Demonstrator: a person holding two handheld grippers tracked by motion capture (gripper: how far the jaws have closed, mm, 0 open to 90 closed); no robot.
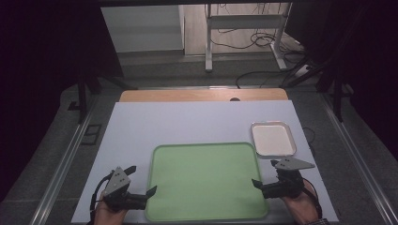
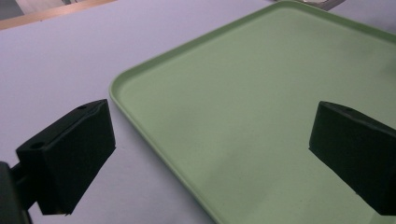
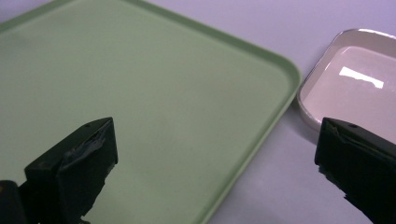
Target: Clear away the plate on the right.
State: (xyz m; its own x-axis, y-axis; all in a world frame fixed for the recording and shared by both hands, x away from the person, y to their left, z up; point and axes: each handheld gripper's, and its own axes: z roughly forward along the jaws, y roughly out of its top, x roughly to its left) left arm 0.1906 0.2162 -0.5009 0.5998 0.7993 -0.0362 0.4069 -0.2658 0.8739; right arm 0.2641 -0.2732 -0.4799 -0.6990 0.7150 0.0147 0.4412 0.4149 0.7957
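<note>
green tray (image 1: 206,180): no text or label seen; metal tray (image 1: 273,139): no marking legible; table sheet (image 1: 187,122): nothing printed that can be read

Pale sheet (image 1: 187,124) over wooden table (image 1: 202,95)

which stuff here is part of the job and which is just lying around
In the job:
green tray
left claw, open at the tray's left edge
right claw, open at its right edge

Lying about:
metal pan, beyond the tray's far right corner
white mat
wooden table
</note>
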